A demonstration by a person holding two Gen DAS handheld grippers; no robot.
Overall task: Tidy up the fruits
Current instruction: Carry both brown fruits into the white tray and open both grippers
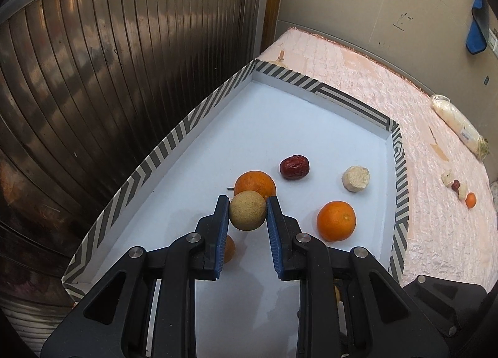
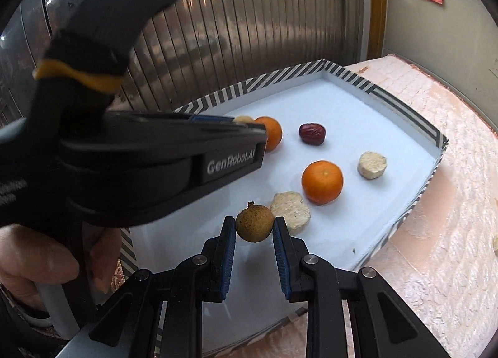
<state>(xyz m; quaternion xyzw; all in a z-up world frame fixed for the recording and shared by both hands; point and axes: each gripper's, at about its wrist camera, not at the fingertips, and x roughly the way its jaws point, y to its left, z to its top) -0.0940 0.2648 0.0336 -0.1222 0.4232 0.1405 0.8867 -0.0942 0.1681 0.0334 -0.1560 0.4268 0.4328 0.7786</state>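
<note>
A white tray with a striped rim (image 1: pixel 162 152) (image 2: pixel 401 105) lies on a pink quilt. My left gripper (image 1: pixel 248 204) is shut on a tan longan (image 1: pixel 248 210) above the tray floor, just in front of an orange (image 1: pixel 253 182). My right gripper (image 2: pixel 254 223) is shut on another longan (image 2: pixel 254 223) over the tray's near part, beside a pale chunk (image 2: pixel 292 210). The tray also holds a second orange (image 1: pixel 336 220) (image 2: pixel 322 182), a red date (image 1: pixel 294 167) (image 2: pixel 312 133) and another pale chunk (image 1: pixel 355 178) (image 2: pixel 372 165). A third orange (image 1: pixel 229 248) is partly hidden behind the left finger.
A metal roller shutter (image 1: pixel 109 62) stands close behind the tray. On the quilt (image 1: pixel 435 218) to the right lie a wrapped white roll (image 1: pixel 460 126), small pale pieces (image 1: pixel 448 177), a date (image 1: pixel 456 185) and a small orange (image 1: pixel 471 200). The left gripper's body (image 2: pixel 140 152) fills the right wrist view's left side.
</note>
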